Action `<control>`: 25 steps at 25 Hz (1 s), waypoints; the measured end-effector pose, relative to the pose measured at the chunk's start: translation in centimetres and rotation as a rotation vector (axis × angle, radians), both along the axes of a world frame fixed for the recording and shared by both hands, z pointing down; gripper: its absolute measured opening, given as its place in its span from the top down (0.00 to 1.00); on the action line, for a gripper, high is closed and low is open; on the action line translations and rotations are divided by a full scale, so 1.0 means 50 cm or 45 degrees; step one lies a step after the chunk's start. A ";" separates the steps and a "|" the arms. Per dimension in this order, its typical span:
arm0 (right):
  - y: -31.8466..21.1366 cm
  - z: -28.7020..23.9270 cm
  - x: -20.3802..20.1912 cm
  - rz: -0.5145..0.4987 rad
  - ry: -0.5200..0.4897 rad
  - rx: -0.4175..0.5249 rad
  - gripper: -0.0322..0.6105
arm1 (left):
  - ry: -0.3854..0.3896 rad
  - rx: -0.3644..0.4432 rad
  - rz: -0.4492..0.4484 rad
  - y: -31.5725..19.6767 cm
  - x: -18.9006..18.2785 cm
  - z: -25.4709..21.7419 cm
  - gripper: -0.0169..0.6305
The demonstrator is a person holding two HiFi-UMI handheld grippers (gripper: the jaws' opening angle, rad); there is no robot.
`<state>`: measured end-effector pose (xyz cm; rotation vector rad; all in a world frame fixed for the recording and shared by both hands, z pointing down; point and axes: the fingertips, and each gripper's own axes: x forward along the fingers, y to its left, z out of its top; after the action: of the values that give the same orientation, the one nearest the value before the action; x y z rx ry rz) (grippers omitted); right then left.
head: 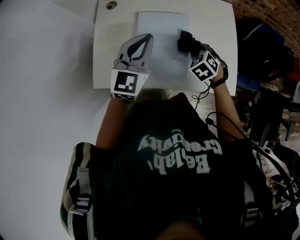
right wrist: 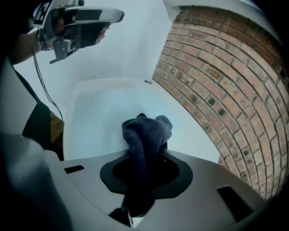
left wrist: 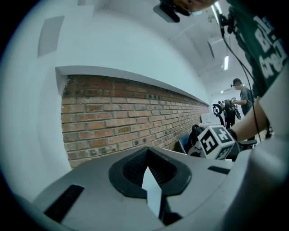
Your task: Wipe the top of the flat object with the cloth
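A pale, flat rectangular sheet [head: 161, 40] lies on the small white table [head: 105, 56]. My left gripper [head: 143, 41] reaches over the sheet's left edge, and a thin white edge of the sheet [left wrist: 152, 191] shows pinched between its shut jaws. My right gripper [head: 188, 46] is shut on a dark blue cloth [head: 184, 41], which rests on the sheet's far right part. In the right gripper view the cloth [right wrist: 145, 135] bulges out of the jaws over the pale sheet [right wrist: 99, 117].
A round cable hole [head: 111, 5] sits at the table's far left corner. A brick wall [right wrist: 226, 90] runs along the right. Dark bags and chairs [head: 265, 51] crowd the floor to the right, with cables [head: 220, 124] hanging by my body. People [left wrist: 246, 97] stand far off.
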<state>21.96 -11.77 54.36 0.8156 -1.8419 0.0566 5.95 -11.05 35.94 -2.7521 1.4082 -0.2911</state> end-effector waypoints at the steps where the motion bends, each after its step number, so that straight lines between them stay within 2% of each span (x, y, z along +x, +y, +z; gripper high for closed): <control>1: -0.031 -0.004 0.004 -0.006 0.020 0.026 0.85 | -0.001 -0.005 -0.014 -0.002 -0.008 0.000 0.97; 5: -0.154 -0.011 0.013 -0.025 0.111 0.095 0.85 | -0.007 -0.025 -0.070 0.001 -0.046 0.005 0.97; 9: -0.252 0.007 0.021 -0.042 0.212 0.069 0.85 | -0.014 -0.044 -0.098 0.005 -0.073 0.015 0.97; 12: -0.288 0.024 0.018 -0.087 0.277 0.045 0.85 | -0.016 -0.061 -0.113 0.003 -0.089 0.020 0.97; 17: -0.259 0.051 0.000 -0.135 0.326 -0.033 0.85 | -0.009 -0.066 -0.118 -0.004 -0.118 0.028 0.97; 25: -0.113 0.050 -0.006 -0.232 0.326 -0.117 0.85 | 0.019 -0.041 -0.063 -0.027 -0.111 0.014 0.97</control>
<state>21.68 -17.42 56.86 0.5604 -1.6504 -0.0759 0.38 -12.39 36.65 -2.7531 1.4904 -0.2984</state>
